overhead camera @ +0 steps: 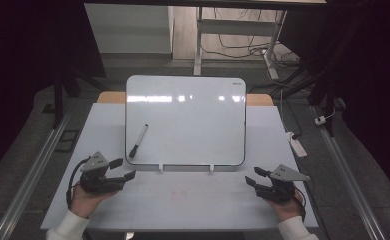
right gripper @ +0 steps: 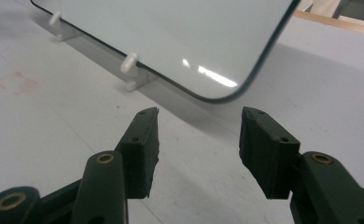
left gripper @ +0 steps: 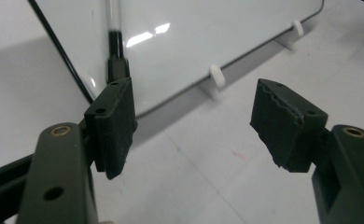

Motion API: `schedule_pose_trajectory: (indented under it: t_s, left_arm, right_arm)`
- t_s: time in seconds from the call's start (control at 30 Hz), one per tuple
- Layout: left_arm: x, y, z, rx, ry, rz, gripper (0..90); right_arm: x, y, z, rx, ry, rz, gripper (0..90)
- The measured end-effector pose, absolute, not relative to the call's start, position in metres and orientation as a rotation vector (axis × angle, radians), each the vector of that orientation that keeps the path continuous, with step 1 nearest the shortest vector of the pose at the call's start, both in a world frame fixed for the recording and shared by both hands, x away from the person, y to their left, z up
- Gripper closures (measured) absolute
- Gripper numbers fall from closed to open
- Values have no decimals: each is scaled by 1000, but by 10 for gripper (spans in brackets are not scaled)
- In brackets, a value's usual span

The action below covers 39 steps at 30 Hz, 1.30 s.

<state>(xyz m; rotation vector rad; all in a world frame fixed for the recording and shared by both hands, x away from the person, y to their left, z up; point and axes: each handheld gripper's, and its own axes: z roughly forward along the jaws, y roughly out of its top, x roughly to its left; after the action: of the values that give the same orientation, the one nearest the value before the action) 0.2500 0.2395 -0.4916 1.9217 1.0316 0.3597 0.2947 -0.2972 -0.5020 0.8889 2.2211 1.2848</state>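
White and glossy, the whiteboard point(overhead camera: 185, 120) is leaning on two small white clips point(overhead camera: 160, 167) at the middle of the pale bench point(overhead camera: 183, 200), and a marker point(overhead camera: 138, 140) with a black cap is lying on its lower left area. You are holding your left gripper point(overhead camera: 123, 169) low over the bench just off the board's lower left corner, its jaws standing wide apart with nothing between them; in the left gripper view point(left gripper: 194, 126) the marker's black end point(left gripper: 115, 51) is showing just beyond one jaw. You are keeping your right gripper point(overhead camera: 253, 177) near the board's lower right corner point(right gripper: 227, 88), its jaws also parted and gripping nothing, bare bench lying between them in the right gripper view point(right gripper: 196, 149). Faint red marks point(overhead camera: 179, 195) are staining the bench between your two hands.
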Motion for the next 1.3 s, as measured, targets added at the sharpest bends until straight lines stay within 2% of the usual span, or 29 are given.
schedule_pose_trajectory:
  t_s: [0.37, 1.3]
  left_arm:
    - [234, 239, -502, 1961, 1024, 323, 290]
    - [235, 242, -510, 1965, 1049, 310, 271]
  right_arm:
    - [294, -304, -507, 881, 2224, 1220, 460]
    - [293, -302, -508, 859, 2229, 1227, 457]
